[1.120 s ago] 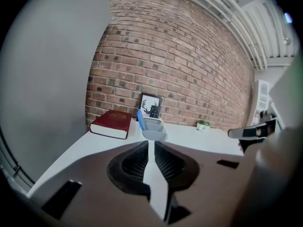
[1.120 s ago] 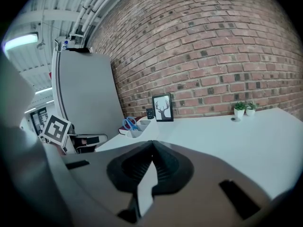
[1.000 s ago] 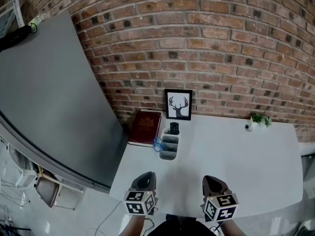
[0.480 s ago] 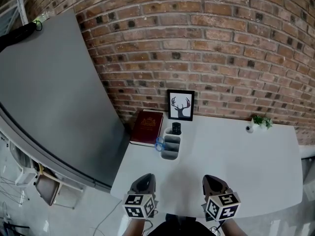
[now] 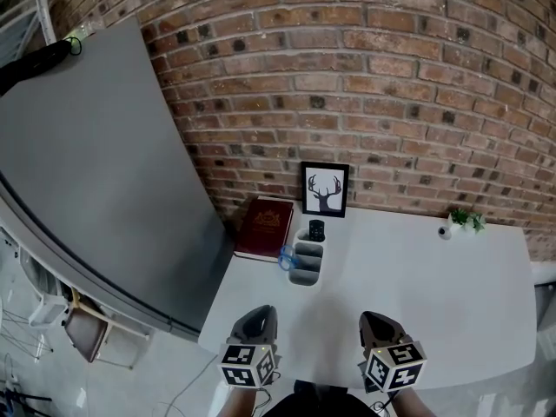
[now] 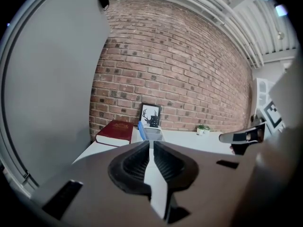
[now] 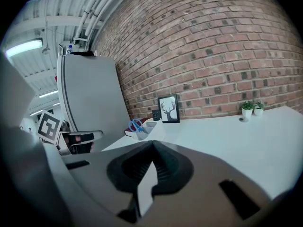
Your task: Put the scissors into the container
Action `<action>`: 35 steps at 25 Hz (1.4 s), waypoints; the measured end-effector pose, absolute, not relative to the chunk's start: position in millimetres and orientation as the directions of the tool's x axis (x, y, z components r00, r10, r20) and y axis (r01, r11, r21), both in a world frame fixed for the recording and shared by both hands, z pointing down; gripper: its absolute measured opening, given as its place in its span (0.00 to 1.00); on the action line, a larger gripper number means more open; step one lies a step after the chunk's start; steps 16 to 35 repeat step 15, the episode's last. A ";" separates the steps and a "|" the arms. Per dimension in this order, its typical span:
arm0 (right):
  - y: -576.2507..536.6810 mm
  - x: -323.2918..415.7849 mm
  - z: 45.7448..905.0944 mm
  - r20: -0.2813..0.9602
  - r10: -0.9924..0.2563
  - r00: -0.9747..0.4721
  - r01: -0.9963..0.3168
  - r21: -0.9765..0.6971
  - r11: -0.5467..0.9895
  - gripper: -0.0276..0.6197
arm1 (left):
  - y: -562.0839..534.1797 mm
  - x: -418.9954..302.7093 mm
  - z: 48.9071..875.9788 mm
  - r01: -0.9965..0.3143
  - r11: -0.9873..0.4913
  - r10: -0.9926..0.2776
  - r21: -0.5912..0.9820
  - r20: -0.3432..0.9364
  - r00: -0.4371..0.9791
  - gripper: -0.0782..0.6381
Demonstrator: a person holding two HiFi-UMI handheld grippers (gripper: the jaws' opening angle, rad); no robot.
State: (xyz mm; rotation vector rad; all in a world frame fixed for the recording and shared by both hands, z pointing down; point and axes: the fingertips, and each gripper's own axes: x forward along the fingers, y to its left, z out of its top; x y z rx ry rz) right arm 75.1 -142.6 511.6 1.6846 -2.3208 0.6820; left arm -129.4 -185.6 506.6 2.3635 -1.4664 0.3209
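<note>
Scissors: blue looped handles, standing handles-up at the left edge of the pale grey container; blades hidden inside.
Location: on the white counter, well ahead of the left gripper, and ahead and to the left of the right gripper.
Left gripper: jaws closed, nothing between them.
Right gripper: jaws closed, empty.
Red book: just left of the container.

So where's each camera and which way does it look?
Head view: on the person's head, looking down at the table; left hand-held gripper and right hand-held gripper show at the bottom.
Left gripper view: on the left hand-held gripper, facing the container and brick wall; its shut jaws show.
Right gripper view: on the right hand-held gripper, facing likewise; shut jaws show.
Shared: all show the container and blue scissors.
</note>
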 end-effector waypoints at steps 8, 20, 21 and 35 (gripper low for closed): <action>-147.9 77.5 510.1 0.411 -0.850 -0.328 -0.939 -0.241 0.246 0.04 | -192.1 -126.4 507.7 -0.895 -0.410 -0.817 0.176 0.366 0.446 0.15; -149.6 75.9 510.4 0.413 -0.846 -0.337 -0.936 -0.241 0.255 0.04 | -191.6 -126.3 511.6 -0.894 -0.408 -0.810 0.184 0.379 0.448 0.15; -149.6 75.9 510.4 0.413 -0.846 -0.337 -0.936 -0.241 0.255 0.04 | -191.6 -126.3 511.6 -0.894 -0.408 -0.810 0.184 0.379 0.448 0.15; -149.6 75.9 510.4 0.413 -0.846 -0.337 -0.936 -0.241 0.255 0.04 | -191.6 -126.3 511.6 -0.894 -0.408 -0.810 0.184 0.379 0.448 0.15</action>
